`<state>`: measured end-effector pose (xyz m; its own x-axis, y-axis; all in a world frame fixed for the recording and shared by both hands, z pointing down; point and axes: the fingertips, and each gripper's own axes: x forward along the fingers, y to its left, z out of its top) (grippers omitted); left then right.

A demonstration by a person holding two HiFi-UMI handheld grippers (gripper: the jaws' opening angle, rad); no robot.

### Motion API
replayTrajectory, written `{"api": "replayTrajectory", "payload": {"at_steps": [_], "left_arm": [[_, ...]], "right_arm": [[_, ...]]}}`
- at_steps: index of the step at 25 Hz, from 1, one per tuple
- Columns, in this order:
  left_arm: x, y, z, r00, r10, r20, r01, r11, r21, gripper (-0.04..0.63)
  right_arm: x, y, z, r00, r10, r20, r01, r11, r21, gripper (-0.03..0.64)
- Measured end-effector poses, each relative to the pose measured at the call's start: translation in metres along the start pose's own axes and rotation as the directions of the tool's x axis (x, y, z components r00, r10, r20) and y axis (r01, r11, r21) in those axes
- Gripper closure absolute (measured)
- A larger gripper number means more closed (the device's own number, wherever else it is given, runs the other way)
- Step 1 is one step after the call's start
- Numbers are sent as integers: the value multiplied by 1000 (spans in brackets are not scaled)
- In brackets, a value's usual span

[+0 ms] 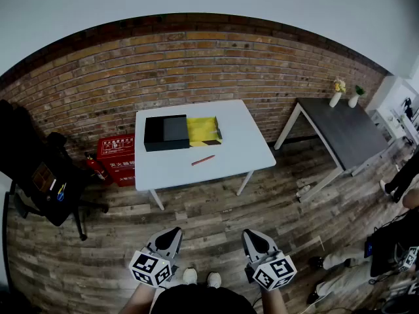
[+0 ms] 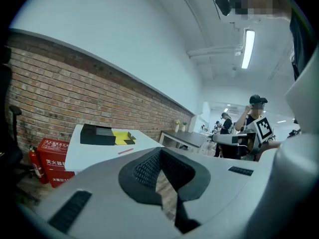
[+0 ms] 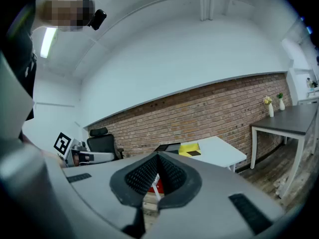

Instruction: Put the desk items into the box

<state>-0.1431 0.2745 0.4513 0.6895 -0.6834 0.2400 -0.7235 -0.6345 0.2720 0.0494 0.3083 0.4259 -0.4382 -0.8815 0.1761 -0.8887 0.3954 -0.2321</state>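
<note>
The red pen (image 1: 203,160) lies on the white table (image 1: 226,152), just in front of the black box (image 1: 166,133). A yellow part (image 1: 203,129) adjoins the box's right side; whether it is the box's open half cannot be told. Both the left gripper (image 1: 172,233) and the right gripper (image 1: 253,235) are held low and well apart from the table, each clenched on nothing. The approach appears to be the step in hand. The jaws should be parted before the thin pen is reached, and it should be straddled across its middle. Bare floor is left ahead, bounded by an office chair (image 1: 39,172) on the left and a grey table (image 1: 347,131) on the right.
</note>
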Motion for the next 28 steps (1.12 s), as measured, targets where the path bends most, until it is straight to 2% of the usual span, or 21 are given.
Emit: {"api": "replayTrajectory", "payload": {"at_steps": [8,15,21,28], "left_arm": [[-4,21,2,1000,21,6,-21,1000,15,581],[-9,57,5,998,62,24,-62,998,4,581],[-2,81,18,997,70,36,-71,997,28,581],[-1,100,28,995,84,57,-85,996,21,581]], "right_arm": [[11,9,-2,1000,-14,2,14,1000,-16,597],[26,3,-10,999,-49,1,49,999,5,595],[46,0,-1,998,-51,23,51,999,5,595],[61,3,7,998,-45,46,45,999,6,595]]}}
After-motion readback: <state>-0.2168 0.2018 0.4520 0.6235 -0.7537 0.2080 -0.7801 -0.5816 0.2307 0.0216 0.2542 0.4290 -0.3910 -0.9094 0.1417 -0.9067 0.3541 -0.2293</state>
